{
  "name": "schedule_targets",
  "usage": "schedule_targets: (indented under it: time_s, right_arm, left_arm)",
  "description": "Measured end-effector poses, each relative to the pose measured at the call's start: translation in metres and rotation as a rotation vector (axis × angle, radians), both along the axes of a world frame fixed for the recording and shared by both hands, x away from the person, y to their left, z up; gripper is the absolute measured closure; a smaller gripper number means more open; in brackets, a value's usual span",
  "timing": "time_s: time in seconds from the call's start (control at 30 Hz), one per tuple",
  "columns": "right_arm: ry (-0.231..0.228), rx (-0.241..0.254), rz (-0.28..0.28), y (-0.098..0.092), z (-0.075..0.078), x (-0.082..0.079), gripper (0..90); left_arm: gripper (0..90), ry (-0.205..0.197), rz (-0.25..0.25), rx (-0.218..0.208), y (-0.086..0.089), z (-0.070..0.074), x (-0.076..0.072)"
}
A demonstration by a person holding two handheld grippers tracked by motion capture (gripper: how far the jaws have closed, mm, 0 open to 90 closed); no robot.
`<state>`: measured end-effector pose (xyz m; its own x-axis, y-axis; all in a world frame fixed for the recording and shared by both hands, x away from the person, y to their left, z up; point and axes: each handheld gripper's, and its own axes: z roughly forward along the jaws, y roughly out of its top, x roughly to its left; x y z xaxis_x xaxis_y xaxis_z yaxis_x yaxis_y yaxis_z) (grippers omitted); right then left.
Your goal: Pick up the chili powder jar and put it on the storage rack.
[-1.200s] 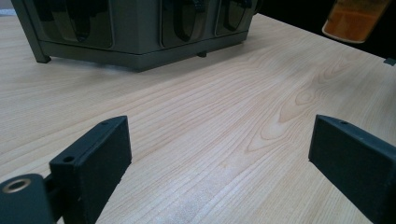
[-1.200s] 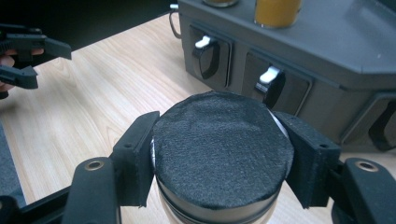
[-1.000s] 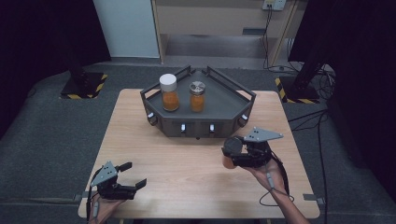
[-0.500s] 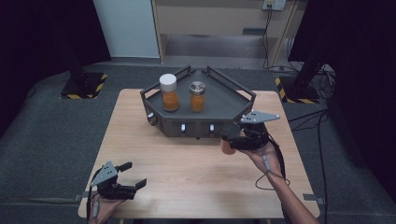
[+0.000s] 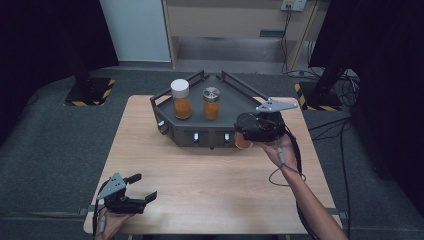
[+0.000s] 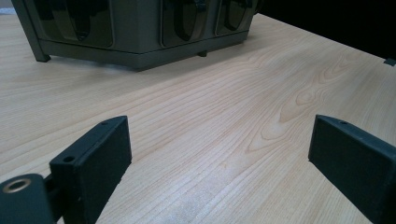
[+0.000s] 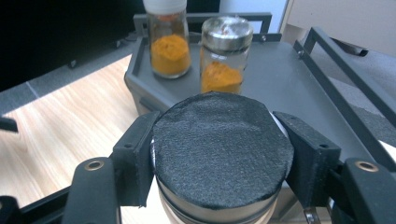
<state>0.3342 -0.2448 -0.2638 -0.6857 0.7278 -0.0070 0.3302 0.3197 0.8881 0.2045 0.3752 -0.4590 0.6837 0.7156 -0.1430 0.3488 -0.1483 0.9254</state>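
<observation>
Jar with a black lid sits pinched between the fingers of our right gripper, 1 finger pressed to each side of it just under the lid. In the high view we hold it above the wooden surface, at the front right corner of the dark tray, and a bit of its orange lower part peeks out below the gripper. Whether the jar touches the tray's front wall, we cannot tell.

On the tray stand 2 more jars, both upright and holding orange powder. 1 has a white cap and is on the left in the high view; the other has a metal cap and stands just beside it to the right, the 2 close but apart. In the right gripper view both rise beyond the black lid, with the metal-capped 1 nearer to it.

Our left gripper rests low near the front left corner of the surface, well apart from the tray. Its fingers are spread wide with only bare wood between them. The left gripper view looks across the wood grain to the tray's front wall, which has rounded openings along it.
</observation>
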Motion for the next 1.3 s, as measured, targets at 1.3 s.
schedule_targets:
  time_s: [1.3]
  right_arm:
    - [-0.043, 0.011, -0.173, 0.033, 0.012, 0.075, 34.7]
  left_arm:
    - [5.1, 0.003, 0.001, -0.008, 0.002, -0.001, 0.0]
